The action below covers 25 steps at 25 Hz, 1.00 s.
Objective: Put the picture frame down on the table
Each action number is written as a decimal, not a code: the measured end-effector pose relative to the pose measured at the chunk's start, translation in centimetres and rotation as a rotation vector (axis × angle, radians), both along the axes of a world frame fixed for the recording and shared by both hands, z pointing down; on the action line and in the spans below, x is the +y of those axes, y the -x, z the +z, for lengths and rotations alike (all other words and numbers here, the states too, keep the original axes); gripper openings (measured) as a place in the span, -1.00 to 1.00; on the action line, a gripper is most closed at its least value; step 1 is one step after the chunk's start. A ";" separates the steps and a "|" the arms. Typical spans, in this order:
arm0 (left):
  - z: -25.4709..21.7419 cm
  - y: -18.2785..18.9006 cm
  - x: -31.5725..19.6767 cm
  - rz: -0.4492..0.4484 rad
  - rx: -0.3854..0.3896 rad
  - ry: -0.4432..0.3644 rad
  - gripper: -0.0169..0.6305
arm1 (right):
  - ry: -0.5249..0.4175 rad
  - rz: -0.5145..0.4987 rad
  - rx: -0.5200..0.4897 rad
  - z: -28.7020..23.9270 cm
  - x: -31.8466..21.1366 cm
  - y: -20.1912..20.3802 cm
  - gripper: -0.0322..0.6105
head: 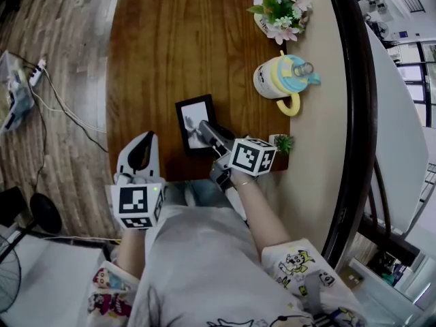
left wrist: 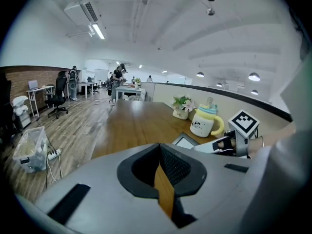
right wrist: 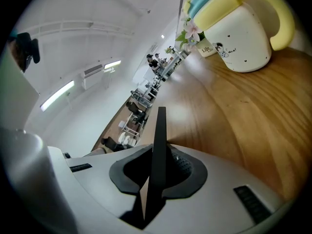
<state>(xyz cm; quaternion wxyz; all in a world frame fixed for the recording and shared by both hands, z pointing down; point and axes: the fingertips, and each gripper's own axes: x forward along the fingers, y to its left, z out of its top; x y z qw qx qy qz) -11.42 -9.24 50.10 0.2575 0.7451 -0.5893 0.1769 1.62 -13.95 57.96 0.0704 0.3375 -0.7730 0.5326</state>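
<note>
The black picture frame point(head: 194, 118) with a white picture is over the near part of the brown table point(head: 177, 39). My right gripper point(head: 204, 131) is shut on its lower right edge. In the right gripper view the frame point(right wrist: 159, 126) runs edge-on between the pads. I cannot tell whether it touches the wood. My left gripper point(head: 146, 139) hovers at the table's near left edge, shut, with nothing in it. In the left gripper view the frame point(left wrist: 186, 141) and the right gripper's marker cube point(left wrist: 243, 123) show at right.
A white mug with a yellow handle and blue lid point(head: 281, 79) stands to the right of the frame, and a pot of flowers point(head: 279, 9) stands beyond it. A small green plant point(head: 283, 143) sits by the right gripper's cube. Cables lie on the floor at left point(head: 48, 94).
</note>
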 end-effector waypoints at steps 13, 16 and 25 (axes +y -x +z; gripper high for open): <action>0.7 0.3 0.1 -0.004 -0.001 0.012 -0.93 | 0.062 -0.004 0.058 1.7 -0.5 -0.5 -0.68; 0.8 0.2 0.2 0.000 0.001 0.018 -0.93 | 0.057 -0.016 0.086 2.1 -0.3 -0.7 -0.64; 1.1 0.0 0.4 0.004 0.002 0.023 -0.93 | 0.032 -0.030 0.149 2.7 -0.1 -0.8 -0.39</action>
